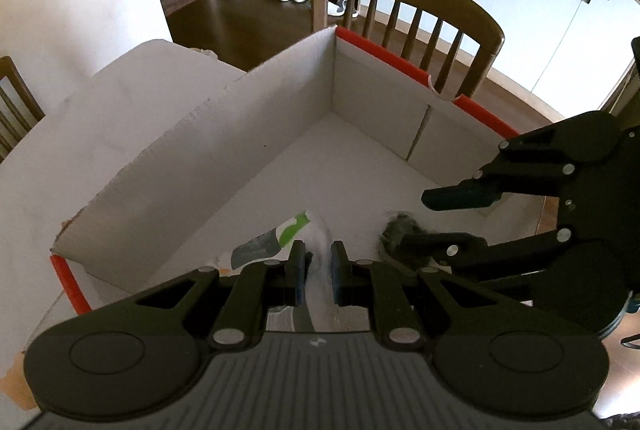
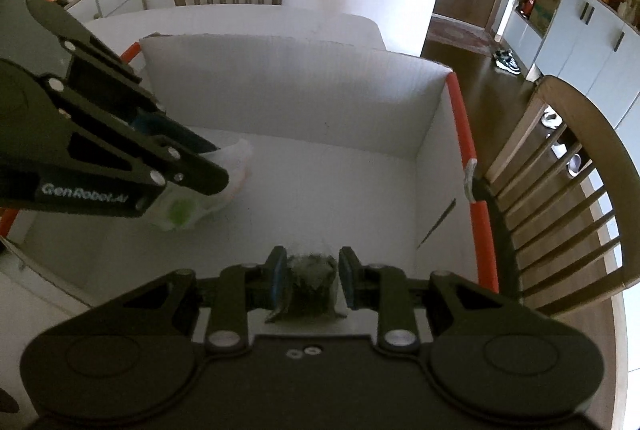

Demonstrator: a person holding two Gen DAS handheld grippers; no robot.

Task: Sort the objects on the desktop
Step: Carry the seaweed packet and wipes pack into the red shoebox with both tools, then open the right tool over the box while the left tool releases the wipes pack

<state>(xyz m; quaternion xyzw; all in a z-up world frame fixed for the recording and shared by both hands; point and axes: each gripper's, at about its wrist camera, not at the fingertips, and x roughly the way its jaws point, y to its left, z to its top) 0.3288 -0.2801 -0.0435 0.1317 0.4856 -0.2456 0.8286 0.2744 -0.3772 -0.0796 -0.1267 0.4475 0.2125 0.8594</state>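
We see both grippers lowered into the white cardboard box with red-edged rims, which sits on the desk. Our left gripper has its jaws pinched together on a white packet with a green and grey print, which lies on the box floor at about six o'clock in the left wrist view. Our right gripper is clamped on a dark fuzzy lump in clear wrap, low at six o'clock in its own view and at about four o'clock of the packet in the left view. A wooden chair stands beyond the box at one o'clock.
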